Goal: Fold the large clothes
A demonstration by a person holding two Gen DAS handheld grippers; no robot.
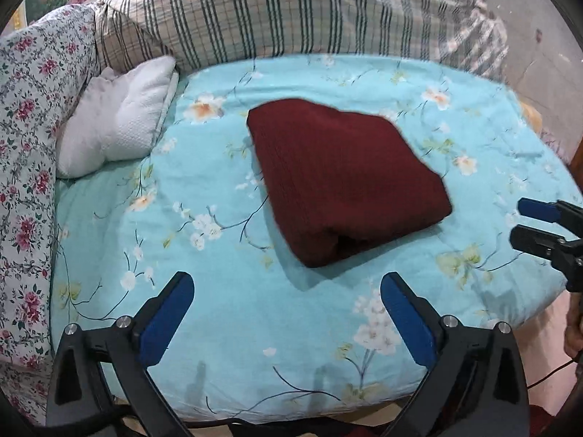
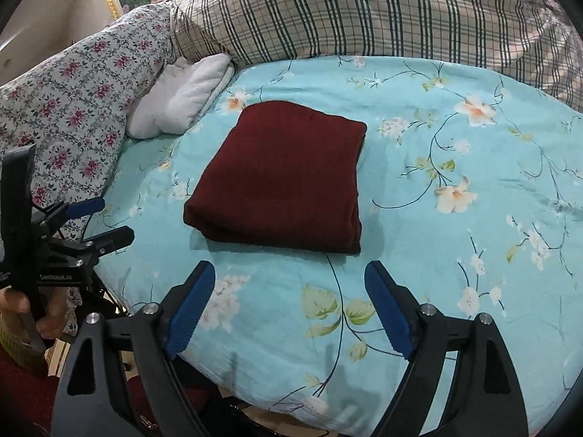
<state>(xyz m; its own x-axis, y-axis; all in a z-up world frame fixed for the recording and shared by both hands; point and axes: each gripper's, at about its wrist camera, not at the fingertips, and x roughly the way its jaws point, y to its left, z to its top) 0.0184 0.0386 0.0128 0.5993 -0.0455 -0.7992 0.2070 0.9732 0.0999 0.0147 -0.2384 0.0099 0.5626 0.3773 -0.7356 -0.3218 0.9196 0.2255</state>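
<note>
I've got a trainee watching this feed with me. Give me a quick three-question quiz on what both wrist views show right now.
1. True or false: the dark red garment lies spread out flat and unfolded on the blue floral sheet.
2. Multiple choice: what is between the fingers of the left hand-held gripper? A) a corner of the garment B) nothing, only sheet beyond them C) the white pillow
3. Short answer: is the right hand-held gripper touching the garment?

Key
1. False: it lies folded into a compact rectangle.
2. B
3. No. It stands open, short of the garment's near edge.
</note>
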